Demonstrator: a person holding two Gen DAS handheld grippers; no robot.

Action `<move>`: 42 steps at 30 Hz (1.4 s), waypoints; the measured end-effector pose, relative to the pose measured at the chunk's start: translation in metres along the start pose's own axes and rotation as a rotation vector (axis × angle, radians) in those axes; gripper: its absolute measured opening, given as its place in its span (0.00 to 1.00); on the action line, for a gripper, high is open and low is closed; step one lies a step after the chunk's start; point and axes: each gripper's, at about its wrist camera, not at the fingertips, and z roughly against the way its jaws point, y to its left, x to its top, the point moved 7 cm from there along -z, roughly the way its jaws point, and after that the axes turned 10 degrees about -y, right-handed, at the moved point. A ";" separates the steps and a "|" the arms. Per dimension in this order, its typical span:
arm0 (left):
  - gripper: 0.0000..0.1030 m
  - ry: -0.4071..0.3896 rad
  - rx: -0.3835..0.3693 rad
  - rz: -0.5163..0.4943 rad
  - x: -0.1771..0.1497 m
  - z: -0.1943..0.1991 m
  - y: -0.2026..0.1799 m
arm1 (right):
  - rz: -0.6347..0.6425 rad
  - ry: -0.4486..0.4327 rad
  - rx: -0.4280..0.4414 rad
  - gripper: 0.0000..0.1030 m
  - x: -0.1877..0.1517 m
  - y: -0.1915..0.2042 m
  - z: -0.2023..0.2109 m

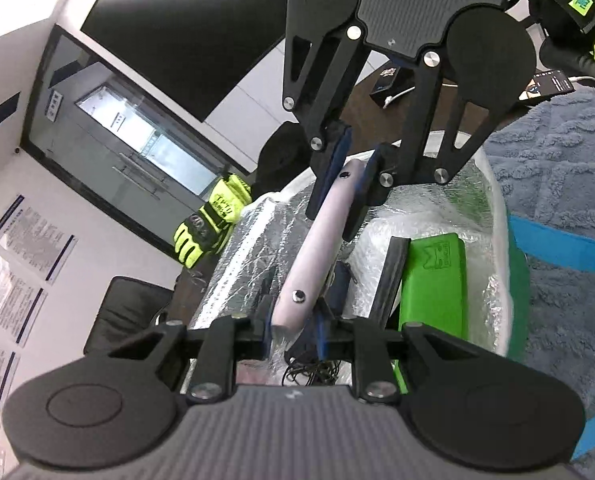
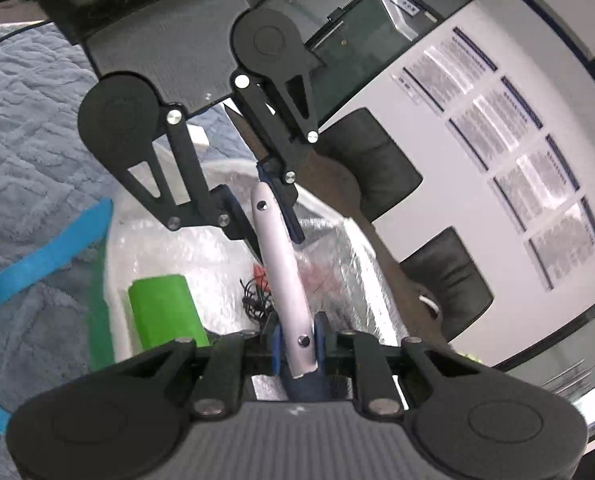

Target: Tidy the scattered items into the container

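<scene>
Left wrist view shows the left gripper (image 1: 293,326) and right gripper (image 1: 353,168) each clamped on one end of the silver bar (image 1: 317,248), carried above the foil-lined container (image 1: 493,200) (green box (image 1: 433,280) at three o'clock). Next, I judge: lower and release together.

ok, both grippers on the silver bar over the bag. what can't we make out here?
- Left wrist view: the bag's floor, hidden by the silver bar, left gripper and black cable tangle.
- Right wrist view: the bar's near end, cut off behind the right gripper.
- Both views: wall sheets' print, too small and blurred.
- Green box: embossed label unreadable.
</scene>
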 end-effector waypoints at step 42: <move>1.00 0.425 0.847 1.264 -0.172 0.288 -0.089 | -0.861 -0.190 -0.028 1.00 0.079 0.190 -0.012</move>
